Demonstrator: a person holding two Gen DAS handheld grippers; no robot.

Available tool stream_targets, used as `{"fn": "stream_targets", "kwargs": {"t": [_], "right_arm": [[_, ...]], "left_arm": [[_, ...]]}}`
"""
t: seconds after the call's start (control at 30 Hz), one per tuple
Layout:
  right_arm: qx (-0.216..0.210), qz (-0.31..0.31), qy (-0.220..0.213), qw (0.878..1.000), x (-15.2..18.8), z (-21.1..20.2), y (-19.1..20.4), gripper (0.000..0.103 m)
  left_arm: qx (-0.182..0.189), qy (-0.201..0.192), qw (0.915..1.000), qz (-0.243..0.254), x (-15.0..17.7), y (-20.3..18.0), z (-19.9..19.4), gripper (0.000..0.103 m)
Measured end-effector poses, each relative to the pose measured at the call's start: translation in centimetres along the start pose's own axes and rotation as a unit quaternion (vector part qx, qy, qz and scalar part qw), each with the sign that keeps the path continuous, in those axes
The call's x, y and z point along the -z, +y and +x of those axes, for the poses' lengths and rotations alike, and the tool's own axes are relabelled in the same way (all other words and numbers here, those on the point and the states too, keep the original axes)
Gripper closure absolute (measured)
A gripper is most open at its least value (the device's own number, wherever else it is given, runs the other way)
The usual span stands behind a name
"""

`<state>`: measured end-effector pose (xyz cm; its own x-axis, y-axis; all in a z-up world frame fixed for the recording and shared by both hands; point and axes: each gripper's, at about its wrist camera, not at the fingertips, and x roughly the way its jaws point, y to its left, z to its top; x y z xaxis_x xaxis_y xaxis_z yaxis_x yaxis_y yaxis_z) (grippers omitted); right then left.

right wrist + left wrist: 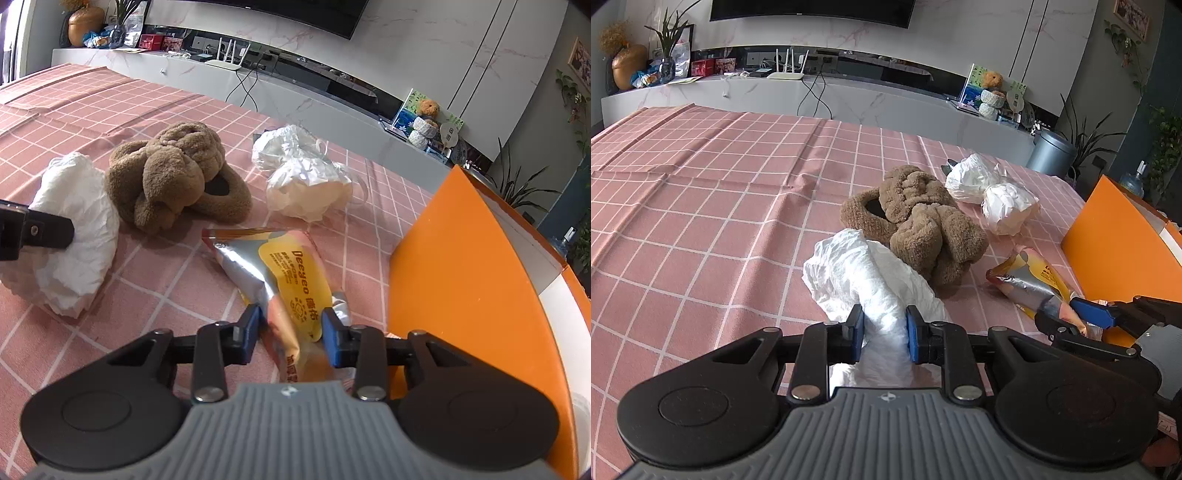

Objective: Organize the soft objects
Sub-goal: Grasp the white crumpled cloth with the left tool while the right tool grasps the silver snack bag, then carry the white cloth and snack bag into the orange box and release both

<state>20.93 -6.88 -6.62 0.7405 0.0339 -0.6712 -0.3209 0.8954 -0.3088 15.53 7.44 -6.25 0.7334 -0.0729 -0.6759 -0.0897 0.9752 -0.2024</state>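
My left gripper [884, 328] is shut on a crumpled white paper-like bundle [857, 273], which rests on the pink checked tablecloth [701, 206]. In the right wrist view the same bundle [77, 221] lies at the left with one left finger [40, 230] on it. My right gripper [291, 328] holds the near end of a silver and yellow foil pouch [284, 266], both pads against its sides; the left wrist view shows this grip on the pouch [1030, 280] too. A brown fluffy knotted cloth [173, 173] lies between the bundle and the pouch.
Two white bagged wads [306, 184] lie beyond the pouch. An open orange box [454, 266] stands right beside my right gripper. A grey TV bench [849, 99] with a router and cables runs behind the table, and a grey bin [1051, 153] stands past the far right corner.
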Motion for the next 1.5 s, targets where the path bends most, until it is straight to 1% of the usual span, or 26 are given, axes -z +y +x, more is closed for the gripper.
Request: {"fn": "stream_targets", "kwargs": {"t": [0.13,0.33,0.47,0.67,0.87,1.13,1.37,1.5], "right_arm": [[-0.001,0.001,-0.006,1.000,0.0,-0.3,0.0,0.080],[-0.009,0.006,-0.023,1.000,0.1,-1.7,0.2,0.084],[-0.016,0.011,-0.033,0.999,0.1,-3.1,0.1,0.085],[-0.024,0.019,-0.060,0.998,-0.1,-5.8,-0.4,0.085],[-0.052,0.045,-0.081,0.994,-0.3,-8.7,-1.7,0.085],[-0.072,0.064,-0.119,0.988,-0.1,-13.0,-3.5,0.085],[-0.073,0.084,-0.147,0.983,0.5,-16.6,-5.9,0.085],[-0.066,0.093,-0.155,0.981,1.1,-17.8,-7.6,0.085]], "left_arm": [[0.001,-0.003,1.0000,-0.002,0.1,0.1,-0.3,0.077],[0.000,-0.012,0.9999,0.001,0.1,0.0,-1.2,0.077],[0.000,-0.021,0.9997,0.009,0.0,-0.3,-2.1,0.078],[0.005,-0.045,0.9988,0.022,-0.3,-1.1,-4.0,0.078],[0.015,-0.068,0.9971,0.032,-0.7,-2.0,-6.1,0.078],[0.025,-0.099,0.9937,0.046,-1.3,-3.6,-8.8,0.078],[0.046,-0.121,0.9888,0.074,-1.9,-6.0,-10.5,0.078],[0.071,-0.125,0.9851,0.094,-2.2,-8.2,-10.9,0.078]]}}
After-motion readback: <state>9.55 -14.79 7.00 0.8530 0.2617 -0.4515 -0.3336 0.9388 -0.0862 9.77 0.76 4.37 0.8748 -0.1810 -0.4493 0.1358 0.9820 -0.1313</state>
